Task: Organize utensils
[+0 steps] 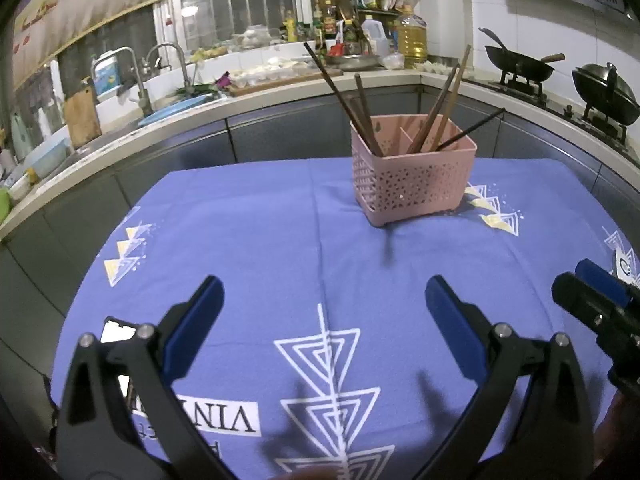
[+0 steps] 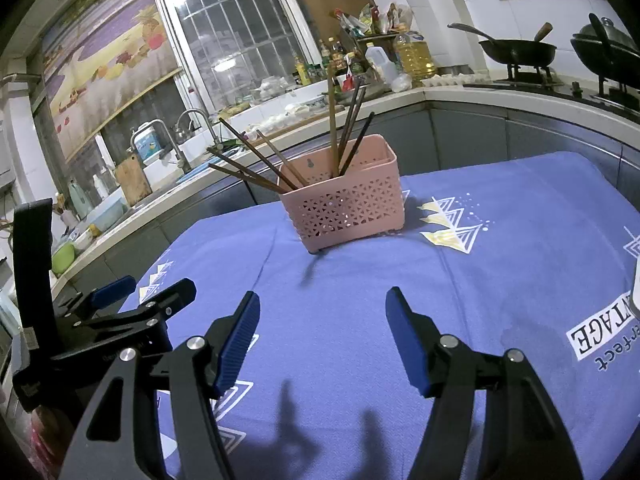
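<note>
A pink perforated utensil basket (image 1: 414,178) (image 2: 344,204) stands on the far part of the blue tablecloth. Several brown and dark chopsticks (image 1: 358,110) (image 2: 256,170) lean out of its compartments. My left gripper (image 1: 324,292) hovers open over the cloth, well short of the basket, with nothing between its blue pads. My right gripper (image 2: 322,304) is likewise open and empty, also short of the basket. Each gripper shows at the edge of the other's view: the right gripper (image 1: 600,300) at the left wrist view's right edge, the left gripper (image 2: 132,296) at the lower left of the right wrist view.
The blue tablecloth (image 1: 248,240) (image 2: 520,240) with white triangle prints covers the table. Behind it runs a kitchen counter with a sink and taps (image 2: 180,136), bottles (image 1: 412,36), and woks on a stove (image 1: 520,64) (image 2: 516,50). A white object (image 2: 636,280) sits at the right edge.
</note>
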`<state>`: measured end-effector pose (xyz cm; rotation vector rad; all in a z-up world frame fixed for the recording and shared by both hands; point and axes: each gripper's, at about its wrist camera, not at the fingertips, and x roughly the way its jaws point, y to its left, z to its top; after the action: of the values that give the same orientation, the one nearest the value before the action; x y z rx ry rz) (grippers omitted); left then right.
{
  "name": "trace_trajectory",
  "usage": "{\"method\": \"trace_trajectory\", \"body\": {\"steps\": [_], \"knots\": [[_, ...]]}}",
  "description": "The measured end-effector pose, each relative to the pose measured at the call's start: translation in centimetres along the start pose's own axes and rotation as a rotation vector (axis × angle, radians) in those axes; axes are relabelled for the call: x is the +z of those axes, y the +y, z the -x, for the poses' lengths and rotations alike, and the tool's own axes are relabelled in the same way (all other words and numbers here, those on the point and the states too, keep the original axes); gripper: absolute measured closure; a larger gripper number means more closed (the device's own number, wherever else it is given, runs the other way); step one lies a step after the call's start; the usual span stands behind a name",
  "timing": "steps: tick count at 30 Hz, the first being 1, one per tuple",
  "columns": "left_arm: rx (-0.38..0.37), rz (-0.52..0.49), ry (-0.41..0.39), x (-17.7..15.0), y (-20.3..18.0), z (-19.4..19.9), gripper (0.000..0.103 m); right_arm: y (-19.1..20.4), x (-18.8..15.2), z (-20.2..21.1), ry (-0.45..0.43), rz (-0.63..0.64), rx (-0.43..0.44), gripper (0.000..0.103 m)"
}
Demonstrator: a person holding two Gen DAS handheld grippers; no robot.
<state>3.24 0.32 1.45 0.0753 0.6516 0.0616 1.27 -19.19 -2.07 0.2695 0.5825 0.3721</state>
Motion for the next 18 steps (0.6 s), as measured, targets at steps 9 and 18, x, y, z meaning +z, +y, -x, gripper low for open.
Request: {"method": "trace_trajectory", "body": {"steps": [9, 18], "knots": [[0.023, -0.021, -0.013, 0.03, -0.45, 0.18, 0.006, -0.17, 0.04, 0.08, -0.001, -0.004, 0.0, 0.037], [0.039, -0.02, -0.008, -0.08, -0.12, 0.12, 0.006, -0.26, 0.07, 0.05, 0.0, -0.005, 0.0, 0.037]]}}
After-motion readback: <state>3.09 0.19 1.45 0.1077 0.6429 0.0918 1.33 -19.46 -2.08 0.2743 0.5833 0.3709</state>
